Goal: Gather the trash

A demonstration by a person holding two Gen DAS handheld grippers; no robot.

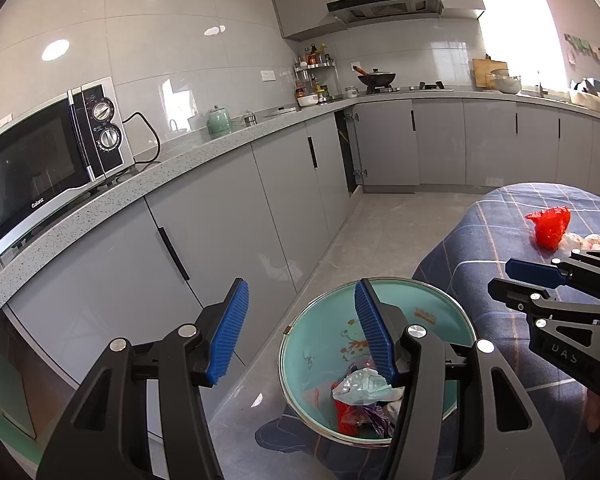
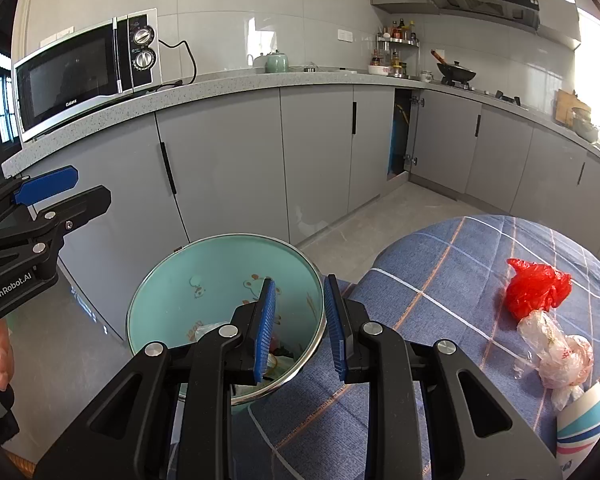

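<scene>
Surface (image 2: 440, 280): I am working over the blue checked cloth, trash lying at its 3 o'clock side.
Bin (image 2: 172, 280): I am hovering over the teal bin at the cloth's edge, scraps already lying inside.
Red bag (image 2: 536, 286): I am seeing it at 2 o'clock from my right gripper (image 2: 300, 328); my right is nearer, I judge.
Clear bag (image 2: 552, 354): touching the red bag, long axis running 11 to 5.
Left gripper (image 1: 300, 336): I am holding it spread wide, empty.
Right gripper: I am holding it apart, empty.
</scene>
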